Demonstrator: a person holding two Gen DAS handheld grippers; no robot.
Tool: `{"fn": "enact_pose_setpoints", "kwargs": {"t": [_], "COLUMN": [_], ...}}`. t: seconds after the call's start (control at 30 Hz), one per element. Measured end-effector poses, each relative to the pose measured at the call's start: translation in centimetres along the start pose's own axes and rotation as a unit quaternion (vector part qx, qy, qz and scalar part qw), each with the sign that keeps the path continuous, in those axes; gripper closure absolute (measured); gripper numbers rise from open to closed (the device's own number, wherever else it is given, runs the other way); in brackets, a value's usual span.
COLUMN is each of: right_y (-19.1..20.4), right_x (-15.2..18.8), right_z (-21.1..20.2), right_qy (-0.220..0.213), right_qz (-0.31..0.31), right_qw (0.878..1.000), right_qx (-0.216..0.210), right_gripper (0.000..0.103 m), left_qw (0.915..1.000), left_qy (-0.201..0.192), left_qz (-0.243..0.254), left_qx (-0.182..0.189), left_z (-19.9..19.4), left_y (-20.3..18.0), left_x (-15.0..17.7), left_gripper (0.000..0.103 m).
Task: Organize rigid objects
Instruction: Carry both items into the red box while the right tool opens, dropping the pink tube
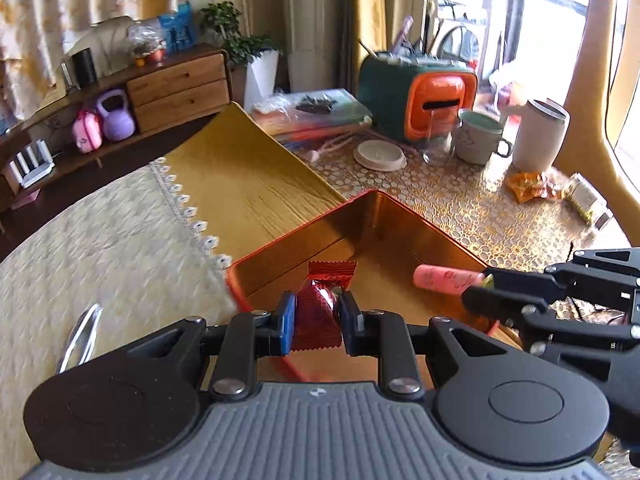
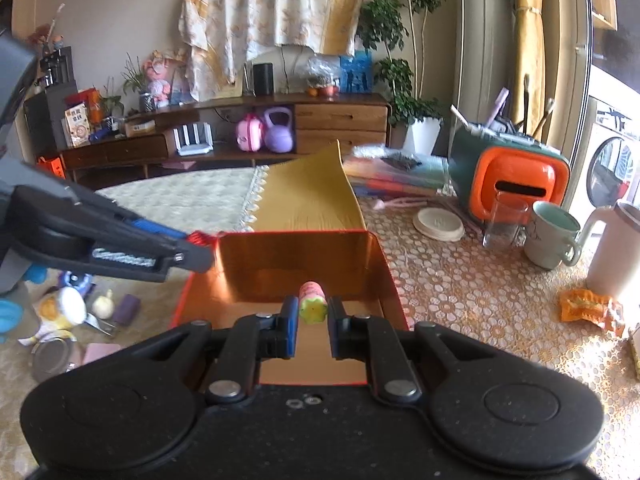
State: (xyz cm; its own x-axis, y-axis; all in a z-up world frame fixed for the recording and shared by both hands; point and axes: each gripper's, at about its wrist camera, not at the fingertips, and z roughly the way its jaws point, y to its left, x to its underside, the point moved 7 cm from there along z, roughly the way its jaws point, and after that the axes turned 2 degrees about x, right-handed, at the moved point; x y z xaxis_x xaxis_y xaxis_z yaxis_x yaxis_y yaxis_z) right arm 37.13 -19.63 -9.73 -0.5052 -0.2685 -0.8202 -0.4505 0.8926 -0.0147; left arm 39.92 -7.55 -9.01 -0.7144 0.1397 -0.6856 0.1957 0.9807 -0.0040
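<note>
Left gripper point(image 1: 316, 308): jaws clamped on a red foil-wrapped candy point(image 1: 320, 300), the wrapper's crimped end projecting forward past the pads. The candy is held over the near left edge of the open orange tin box point(image 1: 400, 216), not resting on its floor. In the right wrist view this gripper enters from the left, its tip at the box's far left corner.

Orange tin box: sits on the table, straddling the bare yellow wood strip point(image 1: 240, 184) and the gold lace-pattern cloth point(image 1: 460, 200). The interior floor visible in both views holds nothing loose.

Right gripper point(image 2: 312, 312): jaws drawn together on a pink cylindrical object with a yellow-green flower-shaped end point(image 2: 313, 304). The object points forward over the box's near edge, inside its outline. From the left wrist view it enters over the box's right rim, the pink body extending toward the centre.

Left part of the table: a cream patterned cloth with a lace border point(image 1: 100, 248); small toys and a round lid point(image 2: 56, 354) lie there, blurred.

Right part of the table, well apart from the box: round white lid point(image 1: 379, 155), clear glass point(image 1: 438, 140), green-lined mug point(image 1: 480, 140), white tumbler point(image 1: 540, 136), orange wrapper point(image 1: 528, 186), green-and-orange case point(image 1: 416, 92) toward the far edge.
</note>
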Motion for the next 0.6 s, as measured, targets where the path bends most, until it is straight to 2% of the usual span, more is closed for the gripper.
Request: {"fn": "enact_pose_setpoints", "kwargs": {"t": [0.3,0.6], "right_y": [-0.8,-0.5], "right_x": [0.7,1.1], "right_z": [3.9,5.9], "right_qy": [0.043,0.087], "right_qz": [-0.004,-0.014], "right_qw": [0.999,0.996], "right_qx": [0.0,-0.008], "right_gripper": [0.089,0.089], "left_qw": [0.9985,0.9959], "left_qy": [0.053,0.091], "left_qz": [0.014,-0.004], "left_qx": [-0.009,-0.002], "left_z": [6.7,9.9], "left_y": [-0.8,-0.5], "left_x": [-0.2,-0.2], "left_gripper": [0.08,0.08]}}
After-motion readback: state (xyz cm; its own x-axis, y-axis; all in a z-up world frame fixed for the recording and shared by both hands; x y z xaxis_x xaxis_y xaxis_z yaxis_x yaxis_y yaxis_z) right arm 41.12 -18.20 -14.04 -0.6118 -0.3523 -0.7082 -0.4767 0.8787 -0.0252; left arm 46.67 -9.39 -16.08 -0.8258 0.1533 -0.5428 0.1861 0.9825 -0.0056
